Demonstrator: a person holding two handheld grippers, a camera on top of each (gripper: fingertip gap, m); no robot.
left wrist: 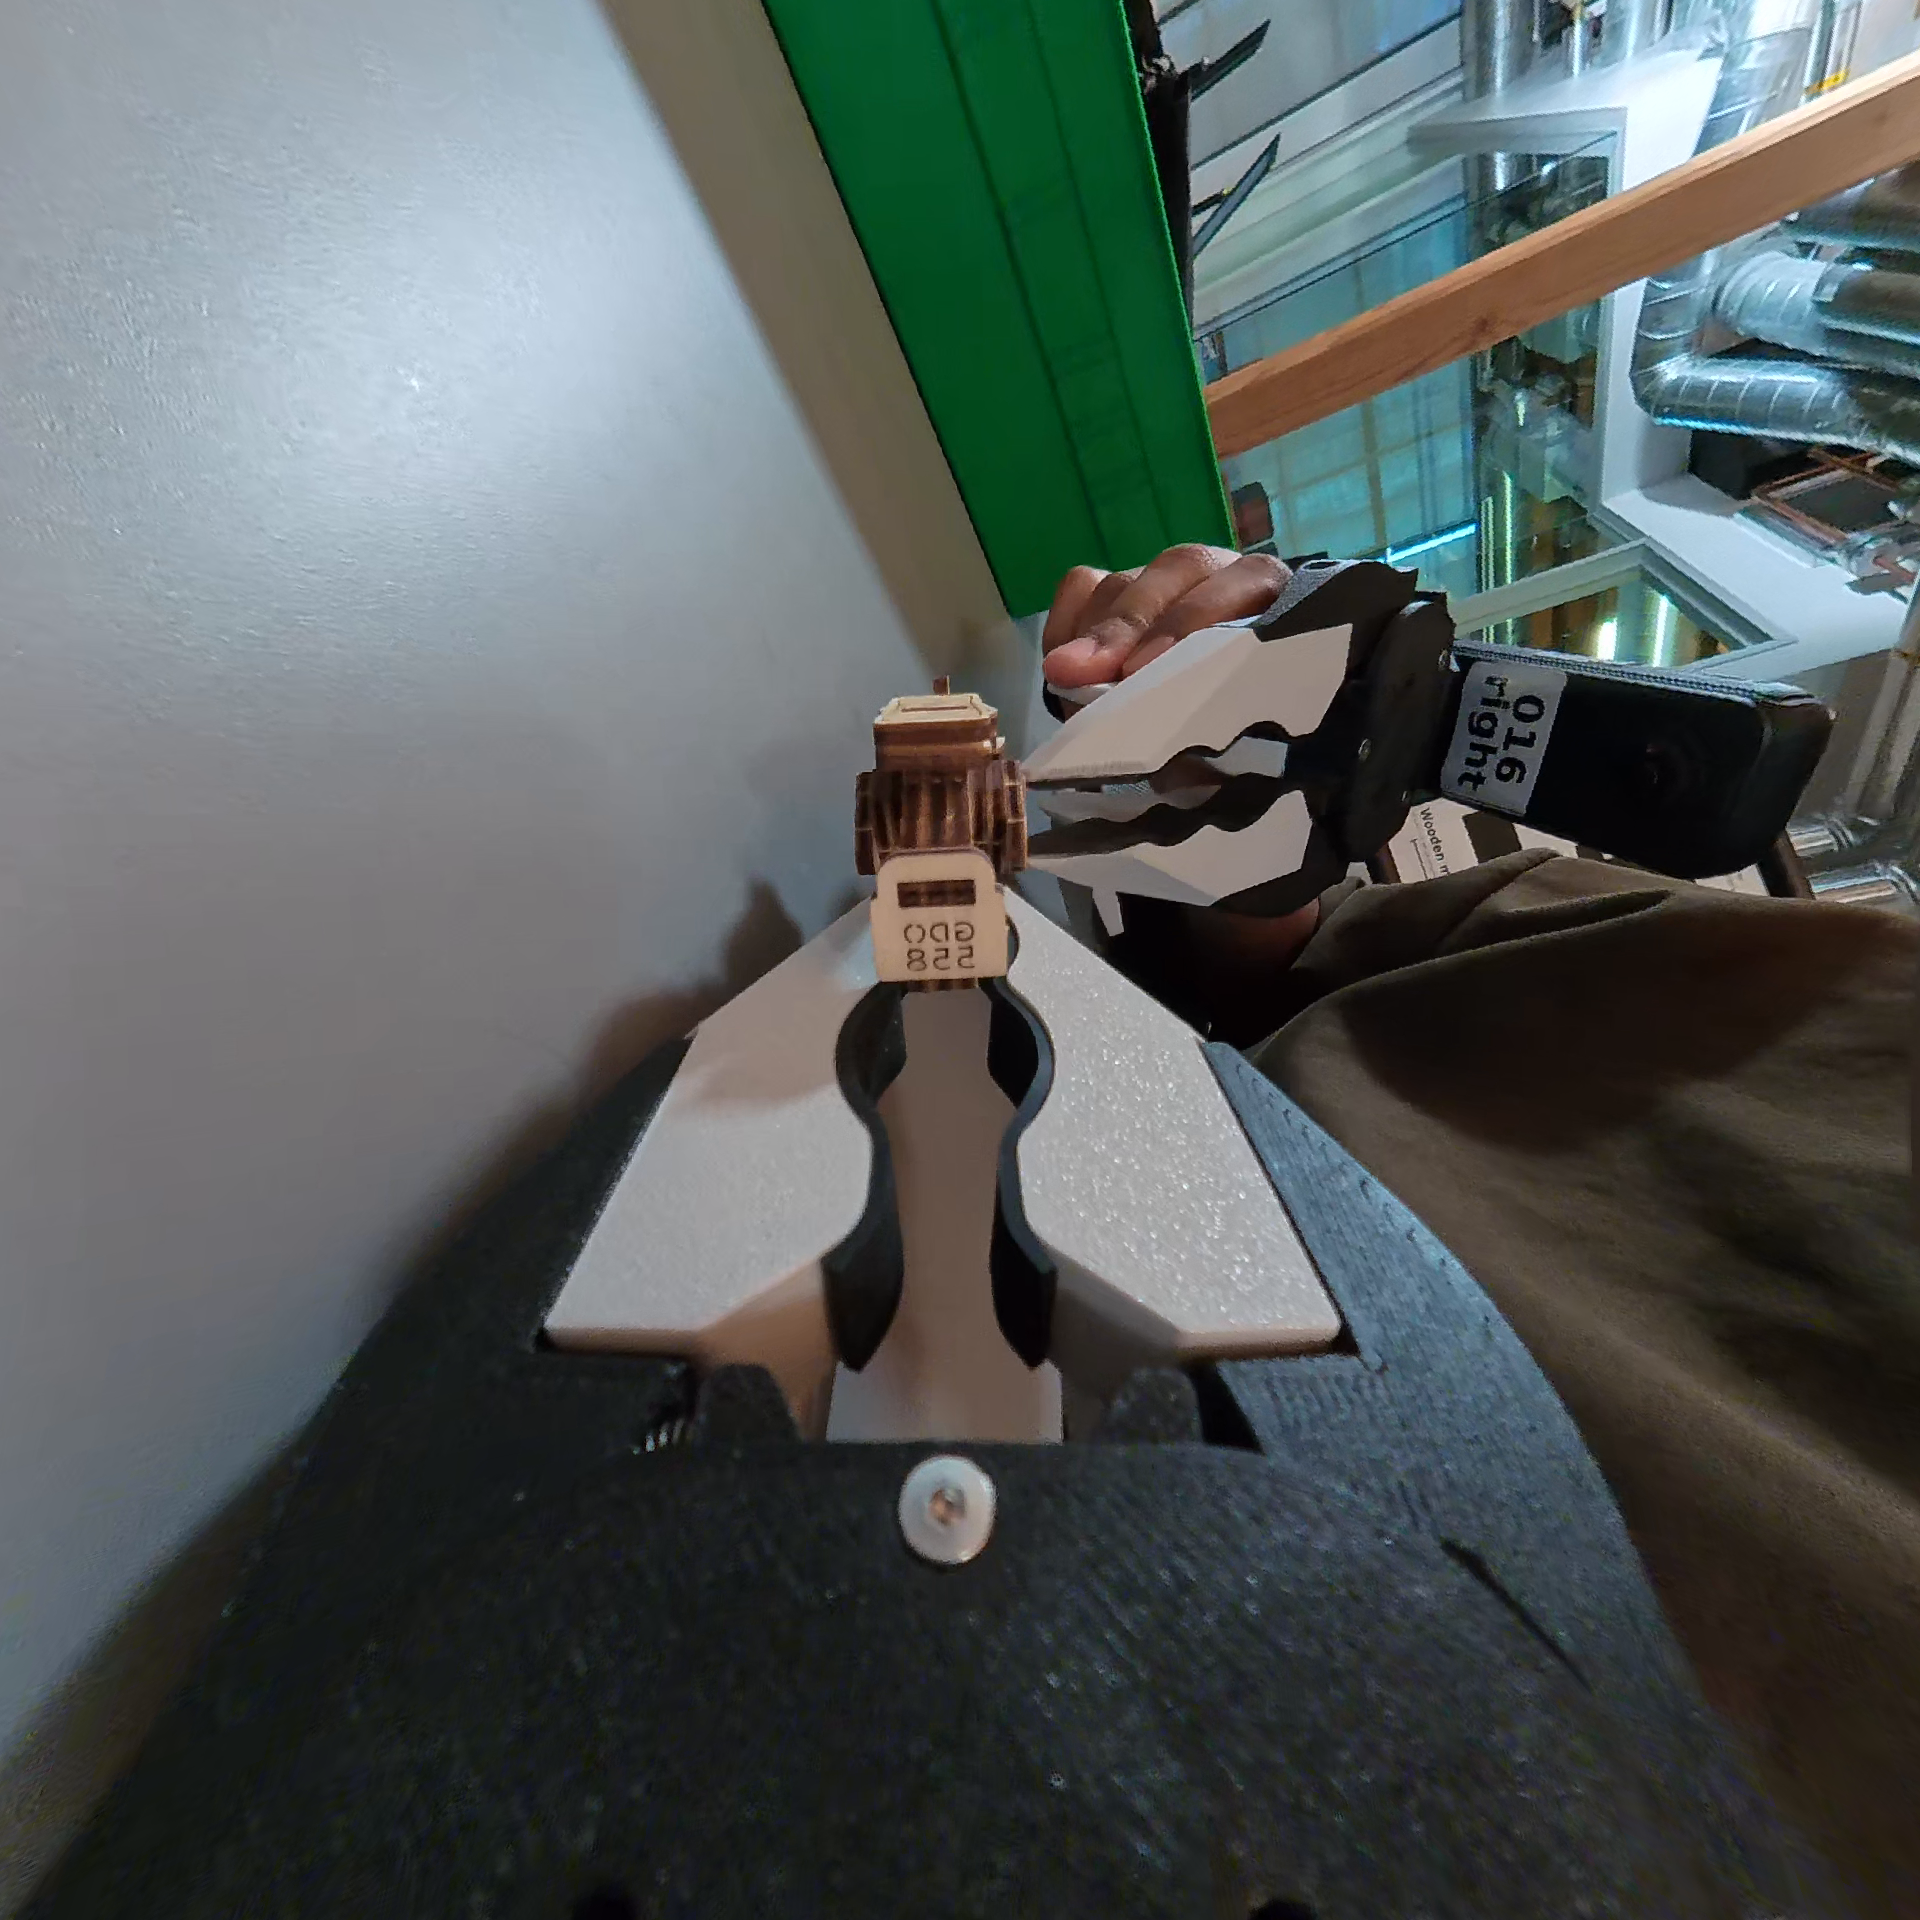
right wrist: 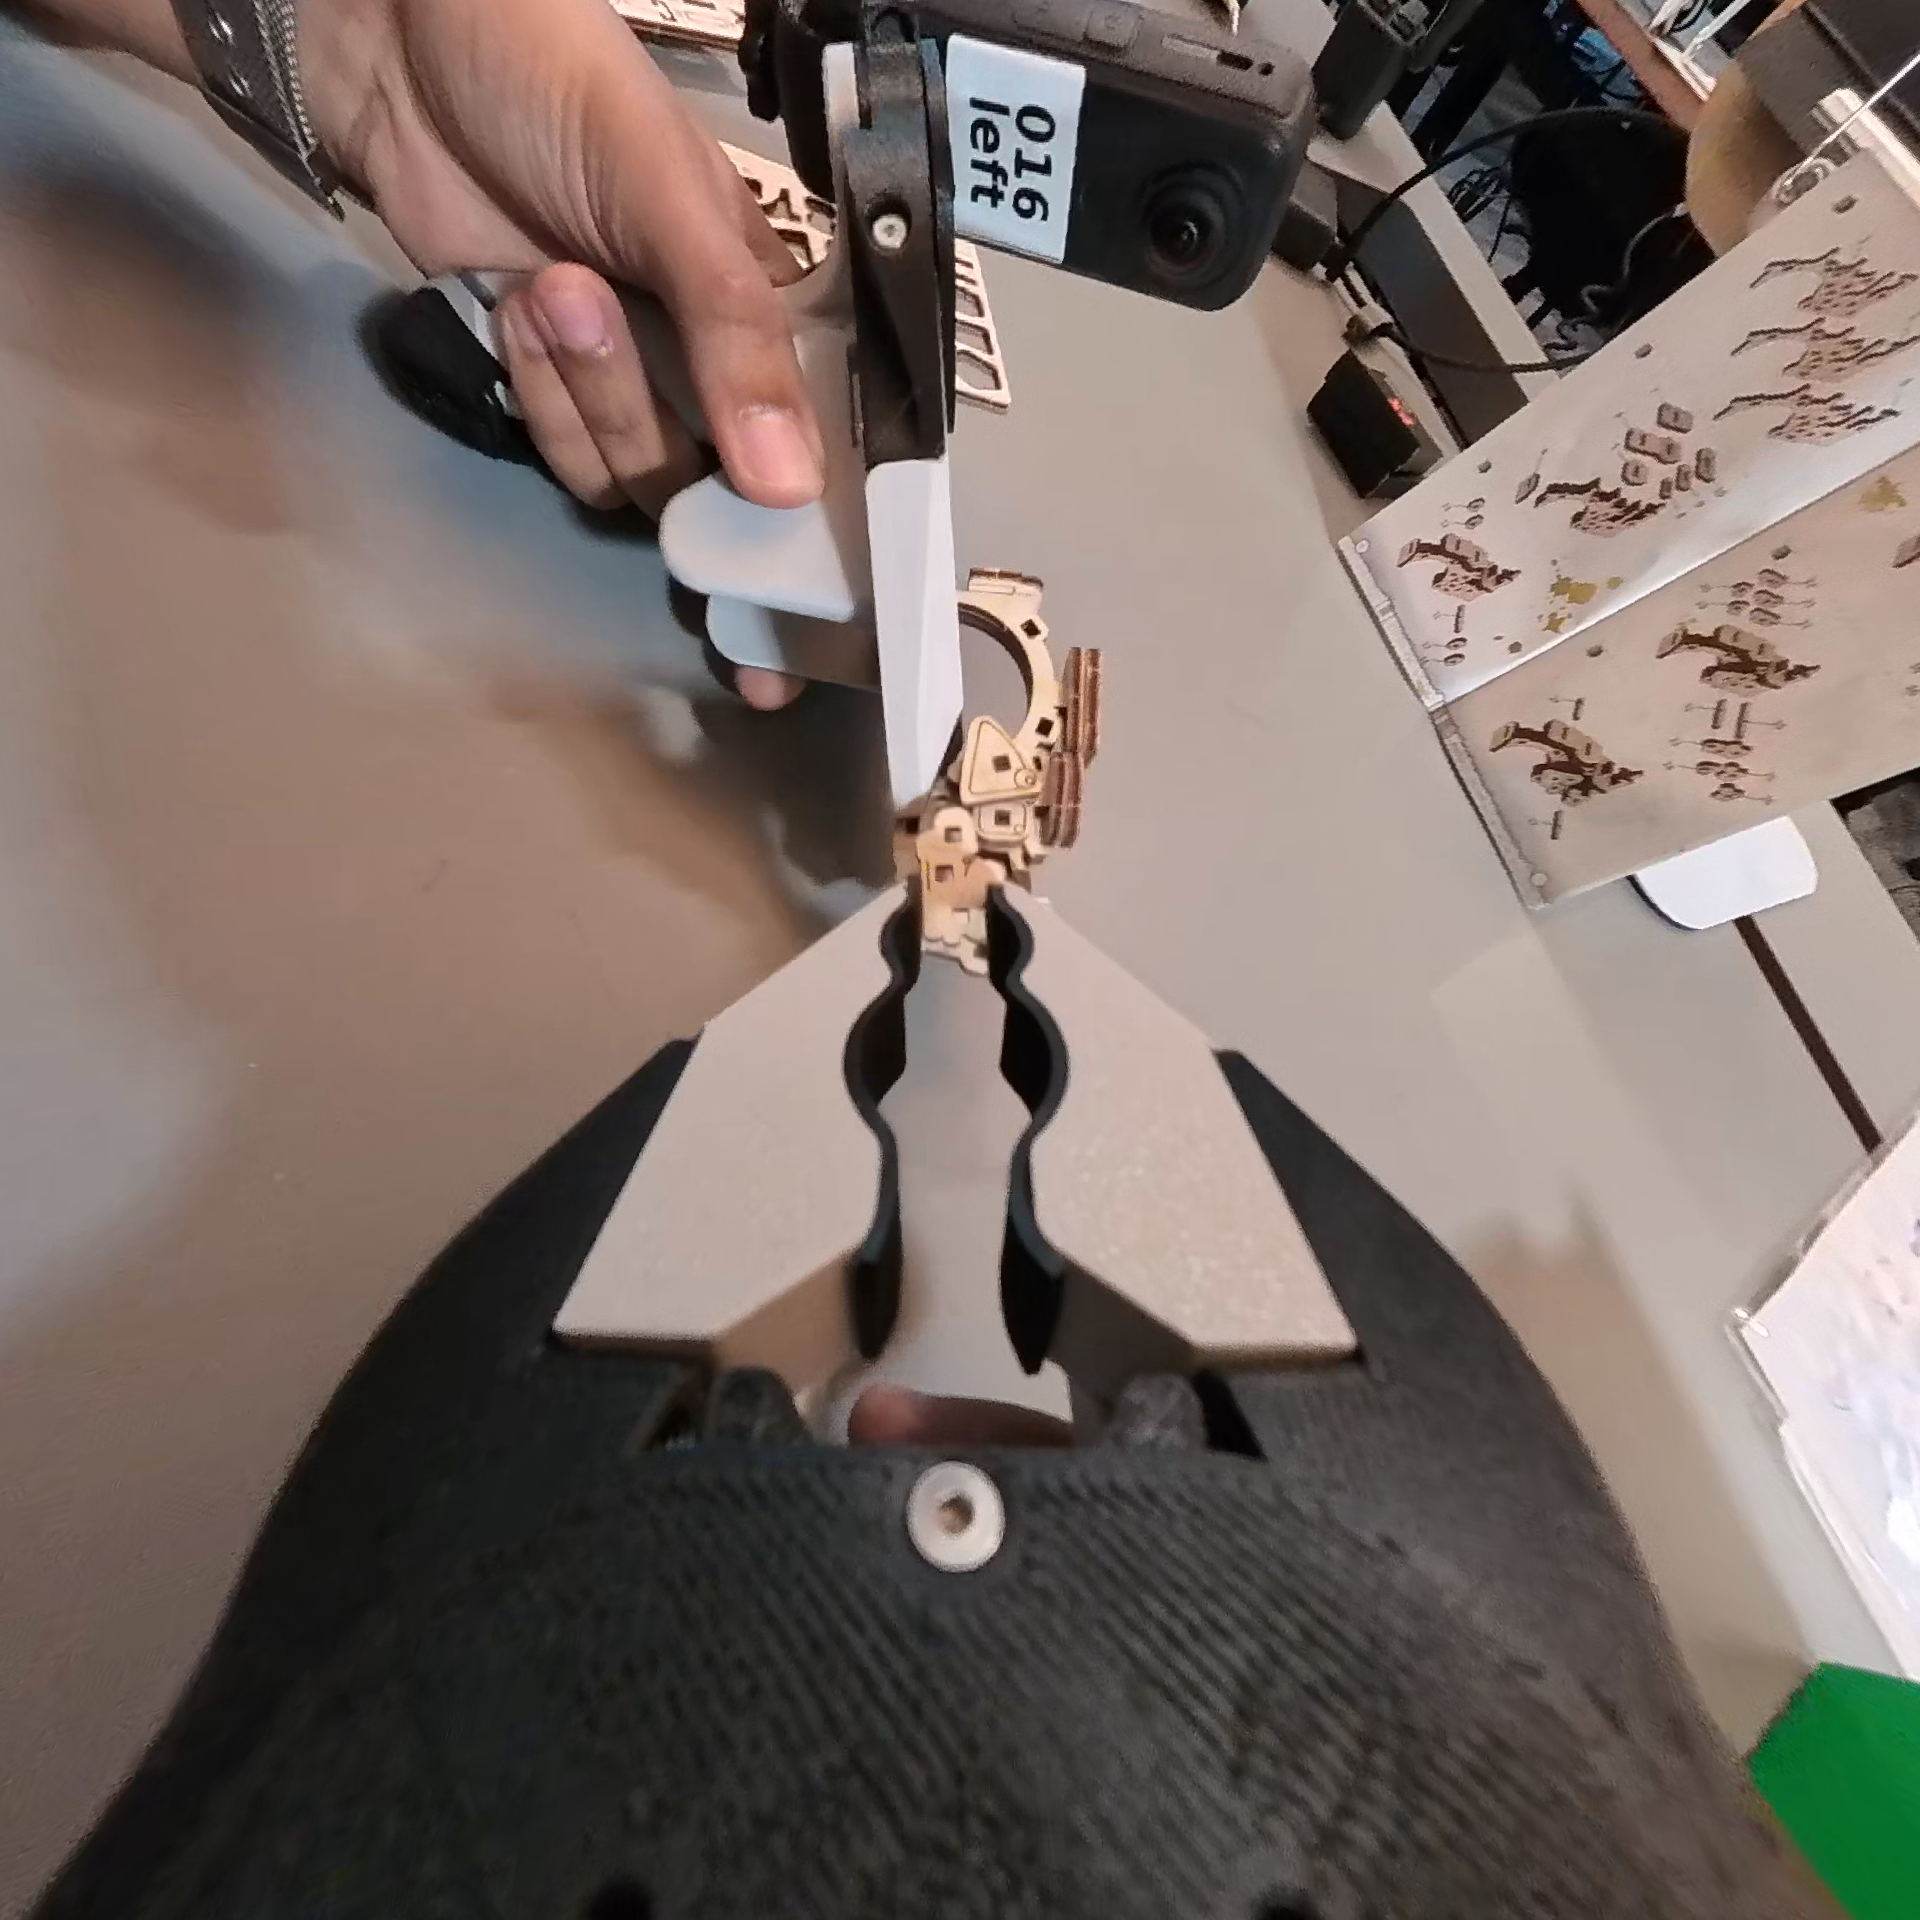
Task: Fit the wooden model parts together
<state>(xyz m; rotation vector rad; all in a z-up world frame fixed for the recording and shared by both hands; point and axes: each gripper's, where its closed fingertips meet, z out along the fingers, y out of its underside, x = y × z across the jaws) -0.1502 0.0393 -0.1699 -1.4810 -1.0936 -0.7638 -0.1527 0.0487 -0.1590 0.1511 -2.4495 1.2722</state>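
The left gripper (left wrist: pixel 940 961) is closed on the pale end tab of the partly built wooden model (left wrist: pixel 940 805), holding it up in the air above the grey table (right wrist: pixel 1195 582). The right gripper (right wrist: pixel 956 909) is pinched narrow on a small flat wooden part (right wrist: pixel 951 914) pressed against the model's side, with the left gripper's tip touching the same spot. An illustrated instruction sheet (right wrist: pixel 1662 582) stands propped at the right of the table, well apart from the model
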